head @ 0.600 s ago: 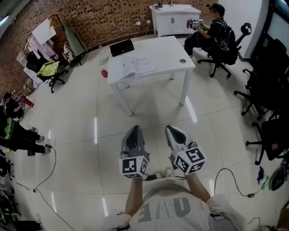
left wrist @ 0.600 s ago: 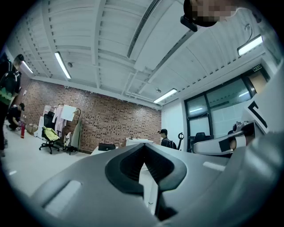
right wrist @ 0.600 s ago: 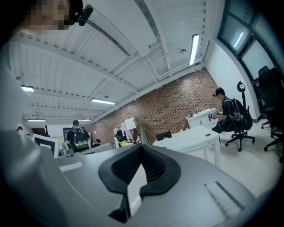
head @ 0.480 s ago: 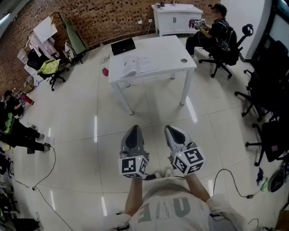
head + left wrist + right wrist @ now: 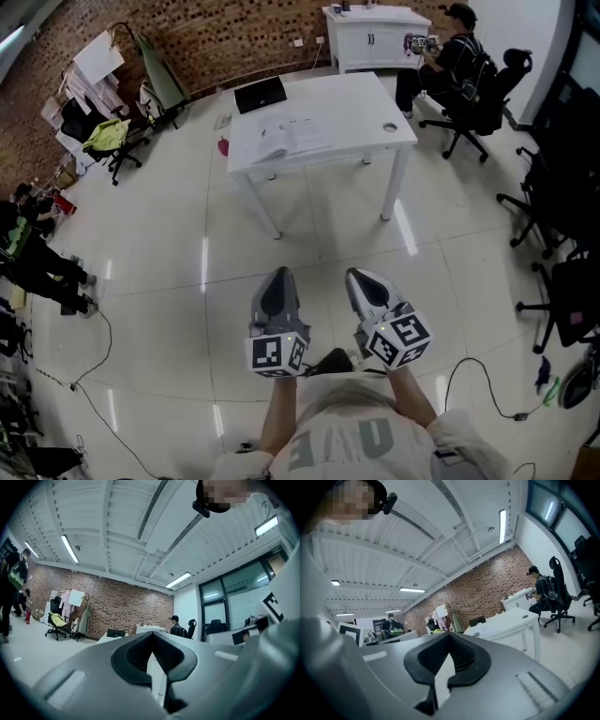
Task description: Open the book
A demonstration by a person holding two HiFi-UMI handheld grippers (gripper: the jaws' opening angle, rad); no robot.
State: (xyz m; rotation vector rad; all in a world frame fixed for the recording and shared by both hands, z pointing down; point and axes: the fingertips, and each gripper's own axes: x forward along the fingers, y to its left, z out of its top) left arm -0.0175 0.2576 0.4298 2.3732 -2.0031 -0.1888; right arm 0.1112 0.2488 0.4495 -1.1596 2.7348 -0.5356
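Left gripper point(image 5: 278, 275) and right gripper point(image 5: 357, 276), jaws pressed together and empty, hung short of the white table point(image 5: 375, 103) as a foot point(image 5: 330, 360) stepped forward; the book point(image 5: 286, 139) seemingly already lay open

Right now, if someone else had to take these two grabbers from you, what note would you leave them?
Left gripper: shut, empty, held level in front of the body.
Right gripper: shut, empty, level beside it.
Book: on the white table, toward its left front corner, well ahead across the floor; a black laptop lies behind it.
Done: the book seems to lie with its pages already spread, though it is small from here.
Left: probably walk up and check; open it only if it is shut.
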